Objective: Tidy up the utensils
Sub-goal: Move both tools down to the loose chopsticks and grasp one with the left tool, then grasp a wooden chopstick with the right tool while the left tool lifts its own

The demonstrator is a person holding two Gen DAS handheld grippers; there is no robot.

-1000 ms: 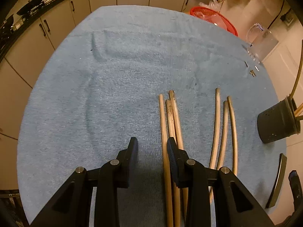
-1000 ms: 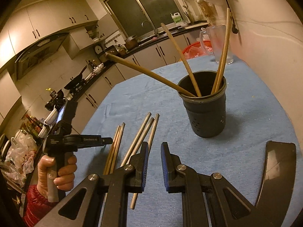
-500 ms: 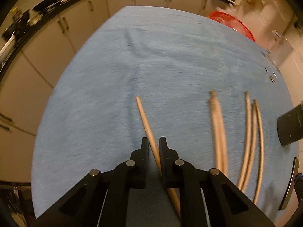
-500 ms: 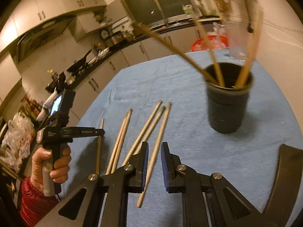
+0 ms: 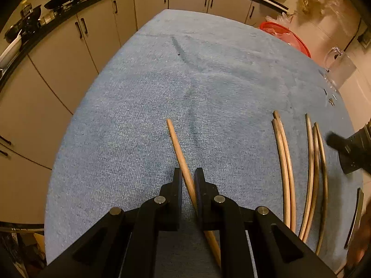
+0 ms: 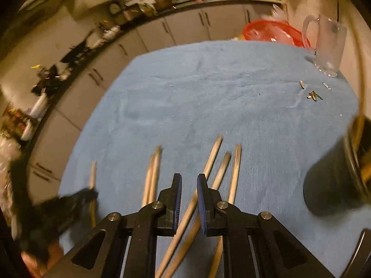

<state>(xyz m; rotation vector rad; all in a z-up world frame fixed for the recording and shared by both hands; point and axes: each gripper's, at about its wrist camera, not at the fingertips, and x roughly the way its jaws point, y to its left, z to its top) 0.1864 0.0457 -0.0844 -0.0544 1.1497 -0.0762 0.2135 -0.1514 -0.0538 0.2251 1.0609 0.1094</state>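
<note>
My left gripper (image 5: 187, 178) is shut on one wooden chopstick (image 5: 177, 143), which slants up and left out of the jaws over the blue cloth (image 5: 185, 81). To its right lie a pair of chopsticks (image 5: 285, 162) and a group of three (image 5: 315, 162). My right gripper (image 6: 187, 180) hovers over that group of three (image 6: 215, 153); its jaws are shut to a narrow gap and hold nothing. The black holder (image 6: 331, 180), with several chopsticks in it, stands at the right. The left gripper (image 6: 89, 193) is a blur at the lower left, a chopstick (image 6: 93, 171) poking out of it.
A glass mug (image 6: 329, 46) and a red basket (image 6: 273, 32) sit at the cloth's far right corner, with small metal bits (image 6: 313, 96) near them. A dark flat piece (image 5: 354, 215) lies at the right edge. Kitchen cabinets (image 5: 69, 46) run round the table.
The left gripper shut on one chopstick and carried it left, away from the pile. The right gripper swung from facing the holder to above the three chopsticks; the holder now sits at its right.
</note>
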